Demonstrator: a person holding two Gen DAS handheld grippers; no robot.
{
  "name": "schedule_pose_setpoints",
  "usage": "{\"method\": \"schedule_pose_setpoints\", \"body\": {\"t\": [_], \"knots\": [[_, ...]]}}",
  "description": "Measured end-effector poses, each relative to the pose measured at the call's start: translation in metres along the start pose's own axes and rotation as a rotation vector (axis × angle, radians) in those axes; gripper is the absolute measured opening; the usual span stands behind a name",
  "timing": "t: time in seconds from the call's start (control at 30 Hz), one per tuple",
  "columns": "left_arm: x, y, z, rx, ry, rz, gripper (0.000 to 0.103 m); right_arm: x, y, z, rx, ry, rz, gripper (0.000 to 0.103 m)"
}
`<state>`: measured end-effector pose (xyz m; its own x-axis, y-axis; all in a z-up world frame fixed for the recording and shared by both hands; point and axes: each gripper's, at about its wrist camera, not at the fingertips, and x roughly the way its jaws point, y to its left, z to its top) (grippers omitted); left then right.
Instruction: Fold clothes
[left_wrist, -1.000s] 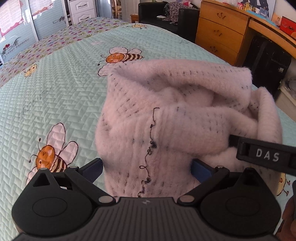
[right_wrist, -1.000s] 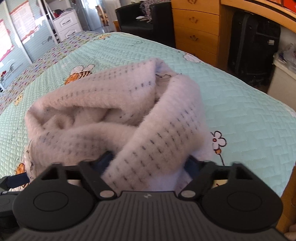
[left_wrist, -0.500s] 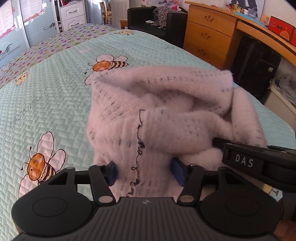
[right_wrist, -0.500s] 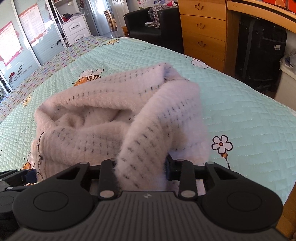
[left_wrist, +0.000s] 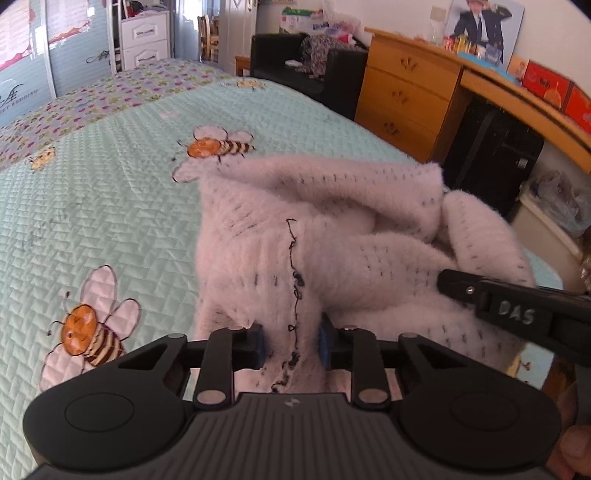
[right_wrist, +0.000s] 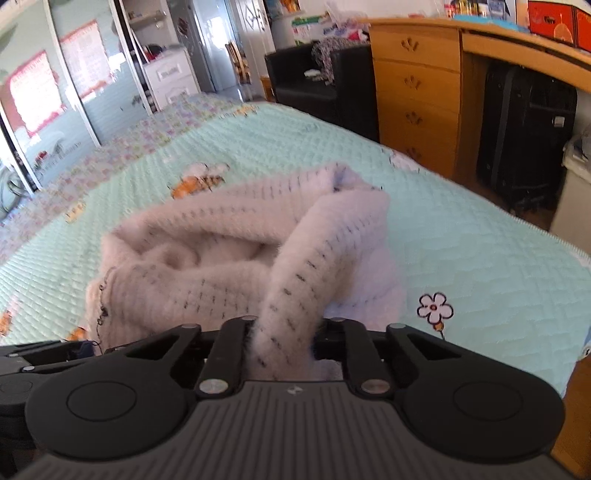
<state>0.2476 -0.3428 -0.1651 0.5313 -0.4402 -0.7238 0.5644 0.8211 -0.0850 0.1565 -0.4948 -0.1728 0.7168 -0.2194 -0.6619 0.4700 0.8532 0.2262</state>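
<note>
A fluffy pale-pink sweater with dark dashes lies bunched on the mint bee-print bedspread. My left gripper is closing, its blue pads pinching the sweater's near edge by a dark stitched seam. In the right wrist view my right gripper is closing too, clamped on a thick fold of the sweater that rises away from it. The right gripper's black finger marked DAS shows at the right of the left wrist view. The held edges are lifted slightly off the bed.
A wooden chest of drawers and desk stand beyond the bed's right edge, with a black suitcase under the desk. A black armchair sits at the far end. The bedspread lies flat around the sweater.
Both grippers went from wide open around the sweater's near edge to pinched on it. Both have risen a little, pulling the fabric up with them.
</note>
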Motion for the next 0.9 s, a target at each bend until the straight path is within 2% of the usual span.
{"method": "schedule_pose_setpoints", "body": {"t": [0.3, 0.47, 0.57, 0.6, 0.63, 0.67, 0.7, 0.73, 0.77, 0.8, 0.83, 0.9], "knots": [[-0.094, 0.014, -0.001, -0.01, -0.145, -0.012, 0.025, -0.074, 0.027, 0.002, -0.035, -0.09, 0.114, 0.01], [-0.164, 0.037, -0.013, -0.056, -0.234, 0.01, 0.024, -0.129, 0.048, -0.004, -0.049, -0.136, 0.207, 0.01], [-0.224, 0.057, -0.028, -0.074, -0.335, 0.062, 0.012, -0.165, 0.067, -0.014, -0.072, -0.154, 0.282, 0.01], [-0.245, 0.065, -0.034, -0.076, -0.377, 0.089, 0.003, -0.176, 0.075, -0.018, -0.085, -0.158, 0.311, 0.01], [-0.267, 0.074, -0.04, -0.079, -0.419, 0.116, 0.003, -0.186, 0.084, -0.023, -0.103, -0.16, 0.345, 0.01], [-0.28, 0.082, -0.045, -0.089, -0.413, 0.136, 0.004, -0.194, 0.094, -0.03, -0.121, -0.155, 0.38, 0.011], [-0.291, 0.091, -0.05, -0.1, -0.398, 0.155, 0.005, -0.197, 0.103, -0.038, -0.131, -0.136, 0.417, 0.018], [-0.298, 0.103, -0.058, -0.116, -0.362, 0.158, 0.007, -0.194, 0.11, -0.047, -0.136, -0.095, 0.453, 0.031], [-0.3, 0.111, -0.068, -0.123, -0.327, 0.165, 0.008, -0.19, 0.116, -0.056, -0.138, -0.058, 0.481, 0.035], [-0.298, 0.116, -0.077, -0.118, -0.288, 0.175, 0.012, -0.187, 0.118, -0.065, -0.123, -0.033, 0.478, 0.04], [-0.295, 0.12, -0.087, -0.117, -0.251, 0.179, 0.02, -0.186, 0.117, -0.073, -0.093, -0.021, 0.47, 0.041], [-0.29, 0.126, -0.107, -0.122, -0.194, 0.17, 0.031, -0.19, 0.11, -0.088, -0.043, -0.022, 0.466, 0.046]]}}
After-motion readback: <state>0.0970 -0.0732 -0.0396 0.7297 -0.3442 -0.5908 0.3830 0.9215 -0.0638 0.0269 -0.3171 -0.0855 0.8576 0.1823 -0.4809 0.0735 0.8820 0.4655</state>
